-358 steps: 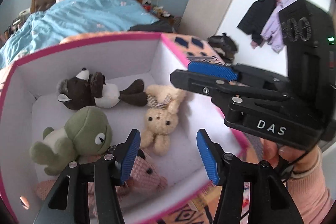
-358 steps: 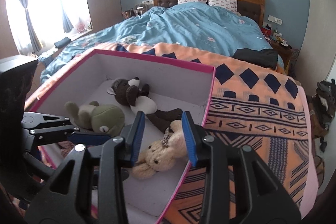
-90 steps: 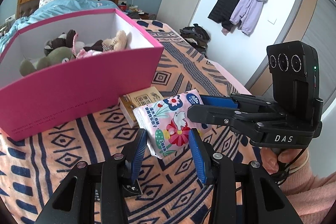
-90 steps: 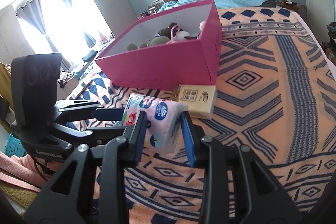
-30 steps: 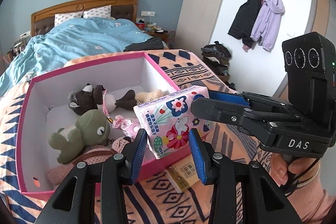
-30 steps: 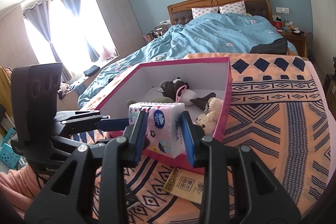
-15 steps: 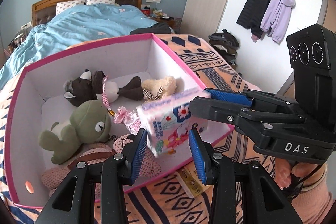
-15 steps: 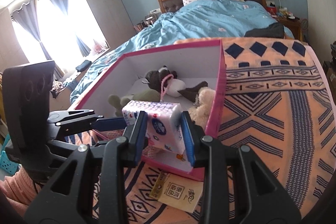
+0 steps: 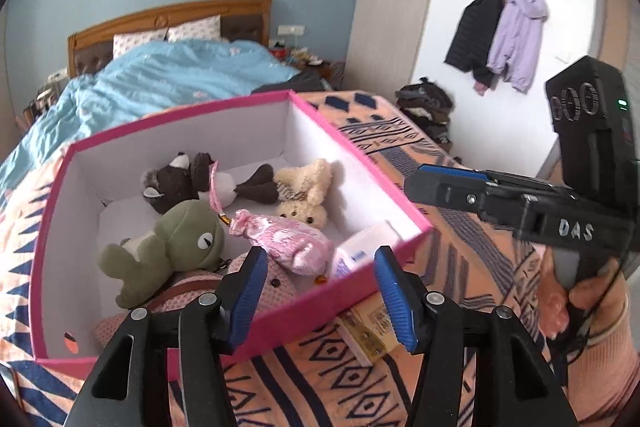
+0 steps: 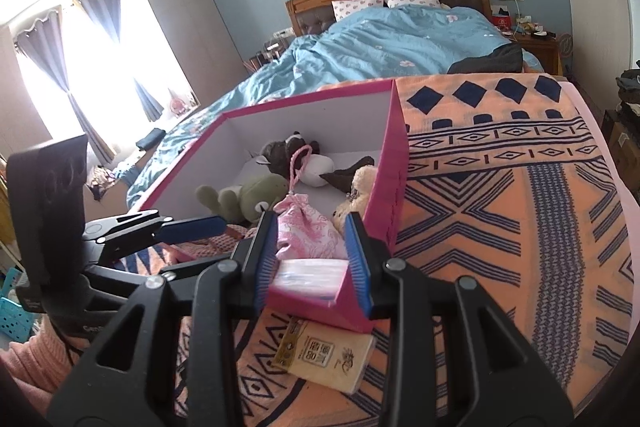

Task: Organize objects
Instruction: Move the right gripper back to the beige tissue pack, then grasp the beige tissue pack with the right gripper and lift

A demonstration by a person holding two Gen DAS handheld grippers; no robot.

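Observation:
The flowered tissue pack lies inside the pink box, in its near right corner, and looks blurred in the right wrist view. My left gripper hangs over the box's near wall, its jaws opening with nothing pressed between the pads. My right gripper is opening too. The pack shows between its fingers but lower down, and the pads do not touch it. A brown bear, a green frog, a cream bunny and a pink pouch share the box.
A flat tan packet lies on the orange patterned blanket just in front of the box. Behind it is a bed with a blue duvet. Coats hang on the right wall above a heap of clothes.
Half a second ago both grippers held the tissue pack above the box. Now it has dropped into the near right corner, and the left jaws stand clearly wider.

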